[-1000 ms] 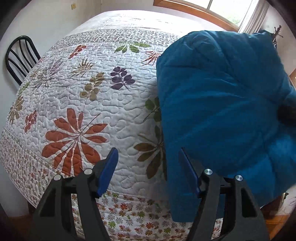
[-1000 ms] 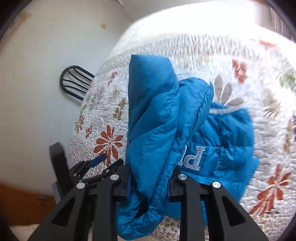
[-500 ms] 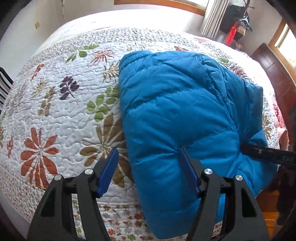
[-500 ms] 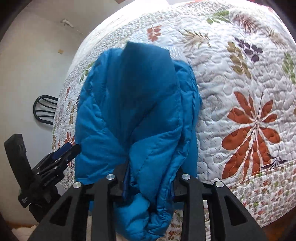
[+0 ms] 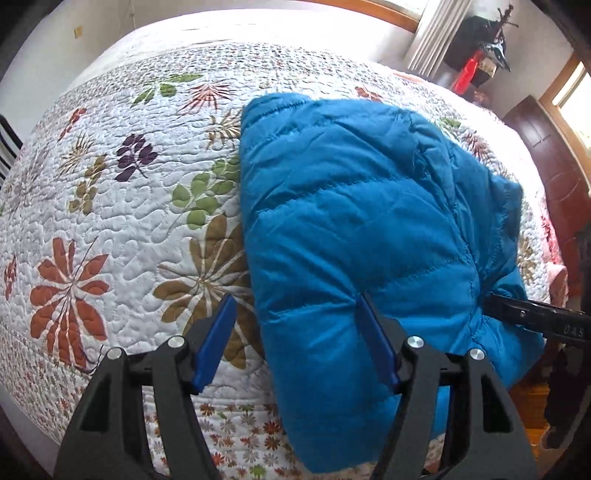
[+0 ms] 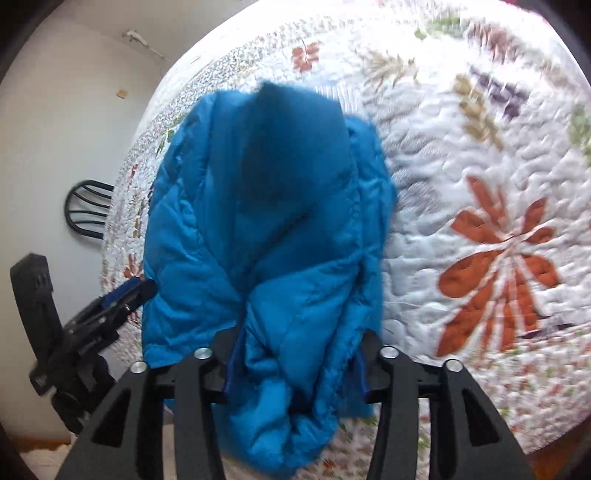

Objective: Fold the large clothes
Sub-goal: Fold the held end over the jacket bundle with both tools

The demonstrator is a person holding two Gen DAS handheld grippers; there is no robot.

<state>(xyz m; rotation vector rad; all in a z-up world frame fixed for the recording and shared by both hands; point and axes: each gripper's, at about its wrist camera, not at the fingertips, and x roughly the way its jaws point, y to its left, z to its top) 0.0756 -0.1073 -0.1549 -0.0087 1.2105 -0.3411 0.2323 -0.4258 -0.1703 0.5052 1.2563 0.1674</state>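
A blue puffer jacket (image 5: 354, 229) lies folded on the floral quilted bed (image 5: 122, 206), its near end hanging over the bed's front edge. My left gripper (image 5: 295, 339) is open and empty, its right finger touching the jacket's near left edge. My right gripper (image 6: 295, 365) is shut on a bunched fold of the jacket (image 6: 258, 236) at the bed's edge. The right gripper also shows in the left wrist view (image 5: 532, 321) at the jacket's right side. The left gripper shows in the right wrist view (image 6: 122, 299) at the jacket's left.
A black chair (image 6: 88, 206) stands by the white wall left of the bed. A dark wooden headboard (image 5: 550, 155) and a window with curtains (image 5: 432, 33) lie at the far right. Wooden floor (image 5: 528, 406) shows below the bed's edge.
The jacket has been swung and laid down flatter on the bed. My left gripper has moved right, closer to its near edge. My right gripper keeps its hold.
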